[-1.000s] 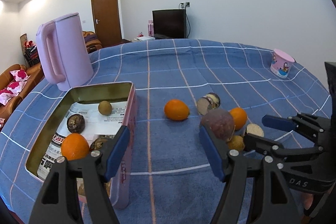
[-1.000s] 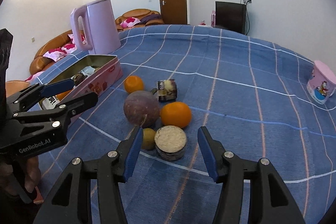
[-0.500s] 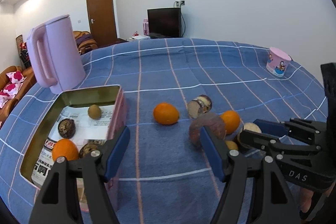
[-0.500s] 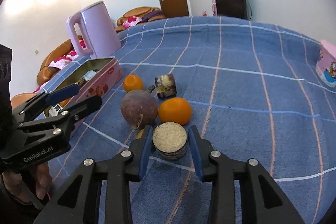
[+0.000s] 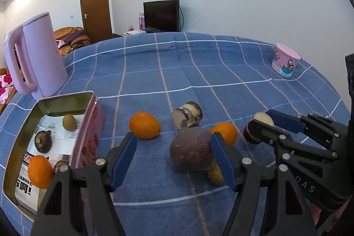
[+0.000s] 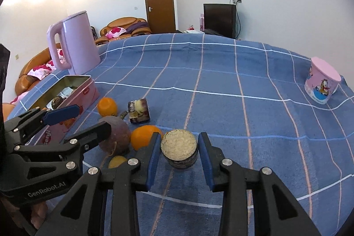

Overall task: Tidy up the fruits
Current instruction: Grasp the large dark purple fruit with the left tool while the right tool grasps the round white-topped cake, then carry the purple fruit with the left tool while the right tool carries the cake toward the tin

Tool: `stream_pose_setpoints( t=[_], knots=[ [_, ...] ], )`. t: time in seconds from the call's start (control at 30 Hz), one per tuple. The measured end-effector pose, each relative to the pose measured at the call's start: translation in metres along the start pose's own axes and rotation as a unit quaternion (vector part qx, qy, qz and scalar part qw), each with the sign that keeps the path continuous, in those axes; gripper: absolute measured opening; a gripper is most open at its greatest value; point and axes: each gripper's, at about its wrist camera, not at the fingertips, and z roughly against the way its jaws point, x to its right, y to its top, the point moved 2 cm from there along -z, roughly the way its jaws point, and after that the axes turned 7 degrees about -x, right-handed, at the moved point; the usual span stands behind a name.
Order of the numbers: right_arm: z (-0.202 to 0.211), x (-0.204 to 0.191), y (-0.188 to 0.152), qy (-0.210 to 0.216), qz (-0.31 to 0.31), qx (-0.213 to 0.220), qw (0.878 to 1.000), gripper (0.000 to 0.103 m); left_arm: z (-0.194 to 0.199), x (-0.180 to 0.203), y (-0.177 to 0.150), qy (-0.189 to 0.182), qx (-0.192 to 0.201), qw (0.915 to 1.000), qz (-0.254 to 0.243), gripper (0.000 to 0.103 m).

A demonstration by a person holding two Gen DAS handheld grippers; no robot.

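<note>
On a blue checked tablecloth (image 5: 221, 72), the left wrist view shows the left gripper (image 5: 174, 156) standing released, a large purple fruit (image 5: 191, 150) resting by its right finger beside an open tin (image 5: 66, 101) of fruit. From the right wrist view, the right gripper (image 6: 179, 152) clenches a short cut sugarcane piece (image 6: 178, 147), pads against both sides, beside an orange (image 6: 142, 136).

Black grippers, blue-padded fingers (image 6: 152, 156), silver screws

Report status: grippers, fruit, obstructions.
Right gripper shut on cut sugarcane piece. Left gripper open beside purple fruit. Tin part-filled; path looks unobstructed.
</note>
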Motion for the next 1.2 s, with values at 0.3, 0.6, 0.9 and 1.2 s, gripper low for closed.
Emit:
stream_pose_setpoints(
  t=[0.3,0.6,0.9,1.2],
  knots=[
    [0.001,0.01,-0.001,0.013,-0.022,0.0,1.0,0.037,-0.003,0.012,-0.001,-0.014,-0.009,0.9997,-0.015,0.072],
    [-0.003,0.01,-0.001,0.023,-0.026,-0.009,0.999,0.037,-0.025,0.007,-0.003,-0.047,-0.048,0.9977,0.005,0.056],
    [0.0,0.008,-0.001,0.03,-0.021,-0.003,0.999,0.037,-0.021,0.007,-0.003,-0.041,-0.035,0.9985,0.007,0.053],
    [0.007,0.004,-0.002,0.039,-0.01,0.014,0.999,0.037,-0.013,0.004,-0.004,-0.027,-0.012,0.9995,0.012,0.053]
  ],
)
